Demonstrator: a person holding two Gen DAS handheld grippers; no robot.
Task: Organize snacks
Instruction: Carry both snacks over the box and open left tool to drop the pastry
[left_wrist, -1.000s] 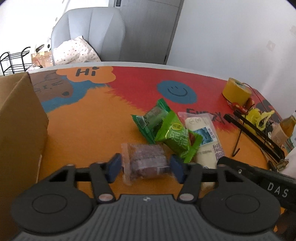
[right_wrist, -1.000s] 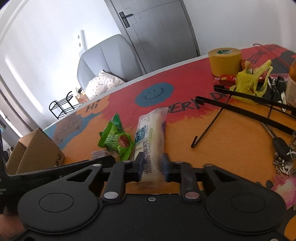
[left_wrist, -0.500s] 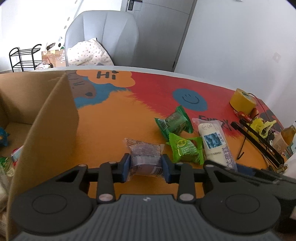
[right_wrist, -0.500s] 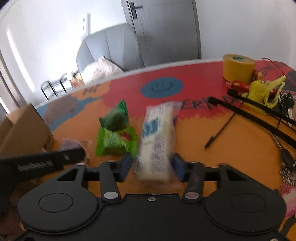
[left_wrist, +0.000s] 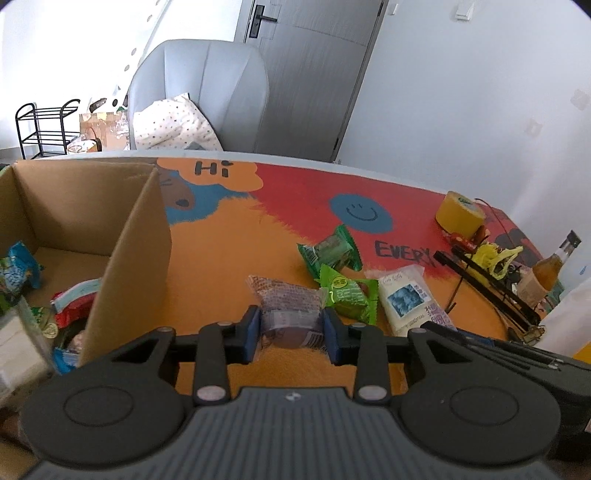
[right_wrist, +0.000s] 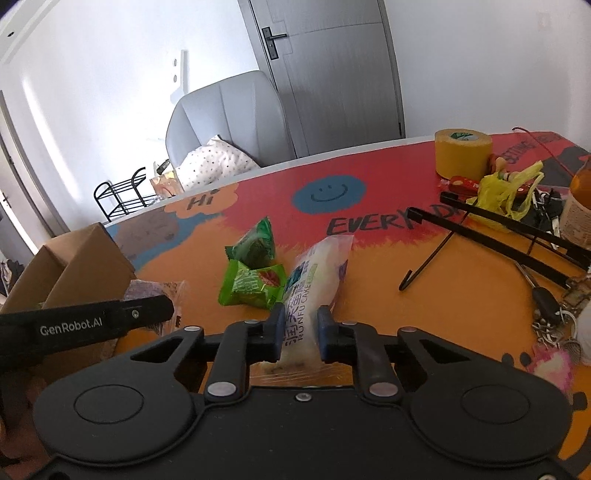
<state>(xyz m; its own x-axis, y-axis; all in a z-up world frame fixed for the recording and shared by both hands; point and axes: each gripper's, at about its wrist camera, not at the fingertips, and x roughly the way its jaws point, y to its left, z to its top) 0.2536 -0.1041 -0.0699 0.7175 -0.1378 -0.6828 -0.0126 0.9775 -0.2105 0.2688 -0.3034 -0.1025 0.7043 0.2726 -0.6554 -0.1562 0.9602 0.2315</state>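
Left wrist view: left gripper (left_wrist: 291, 334) is closed on a clear-wrapped purple-brown cake packet (left_wrist: 288, 308), blue pads pressing both sides of the wrapper at lower centre of the frame, the packet's far end reaching toward the table. Open brown cardboard box (left_wrist: 129, 240) fills the left side; several snack packets lie inside it, among them a blue-and-green one (left_wrist: 16, 267) at the far left edge and a red-and-white one (left_wrist: 74, 301) against the near wall. On the orange, red and blue printed tabletop (left_wrist: 221, 251), right of centre: a dark green wrapped snack (left_wrist: 330, 251), and just below it, touching, a bright green wrapped snack (left_wrist: 349, 295). Right wrist view: right gripper (right_wrist: 299, 334) is clamped tight on the near end of a long white cake packet with blue printing (right_wrist: 314, 284), at lower centre; the wrapper is pinched narrow between the pads and the far end tilts up and to the right. The two green snacks sit just left of it. Yellow tape roll (right_wrist: 463, 153) stands at upper right, a black wire hanger (right_wrist: 491, 236) lying below it. Part of the left gripper's black body crosses the left edge.
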